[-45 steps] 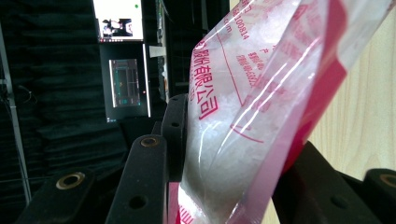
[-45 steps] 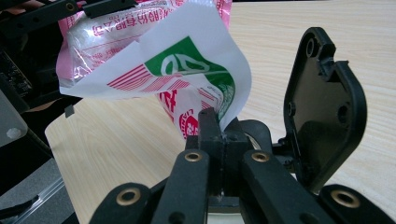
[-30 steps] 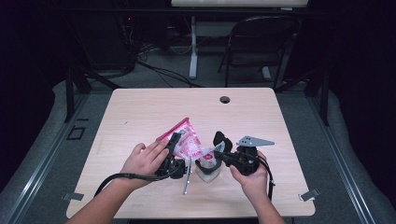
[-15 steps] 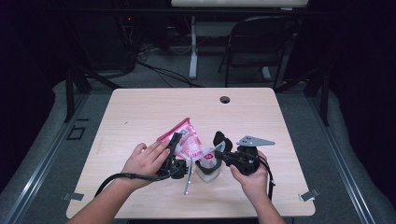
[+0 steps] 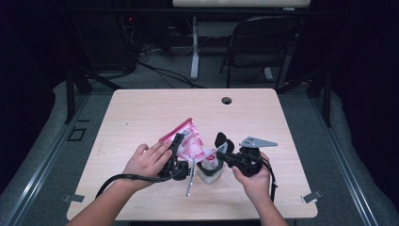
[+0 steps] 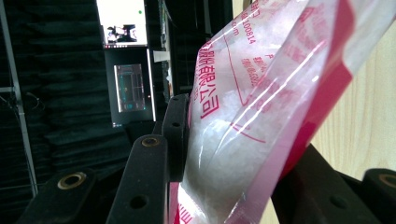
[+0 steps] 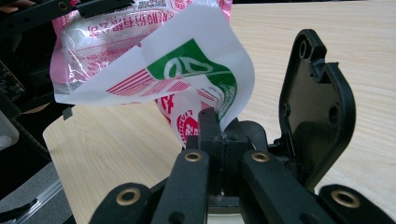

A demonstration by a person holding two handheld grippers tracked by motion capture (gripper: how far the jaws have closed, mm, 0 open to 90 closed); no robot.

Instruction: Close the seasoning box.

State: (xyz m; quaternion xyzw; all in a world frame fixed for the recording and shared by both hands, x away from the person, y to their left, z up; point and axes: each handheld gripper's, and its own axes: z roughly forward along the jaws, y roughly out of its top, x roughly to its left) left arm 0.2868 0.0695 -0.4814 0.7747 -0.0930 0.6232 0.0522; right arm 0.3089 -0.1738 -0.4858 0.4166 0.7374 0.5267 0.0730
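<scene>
Your left gripper [image 5: 179, 141] has its jaws clenched on the body of the pink-and-clear plastic bag of white granules [image 5: 188, 140], whose long axis runs from 10 o'clock down to 4 o'clock, where your right gripper [image 5: 220, 151] pinches its white torn corner [image 7: 187, 70] above the counter [image 5: 141, 108].

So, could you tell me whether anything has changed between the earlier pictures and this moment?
Nothing has visibly changed. The left gripper stays clamped on the body of the pink-and-clear bag, and the right gripper keeps its jaws pinched on the bag's torn white corner. Both hands stay put above the small white container on the table.
</scene>
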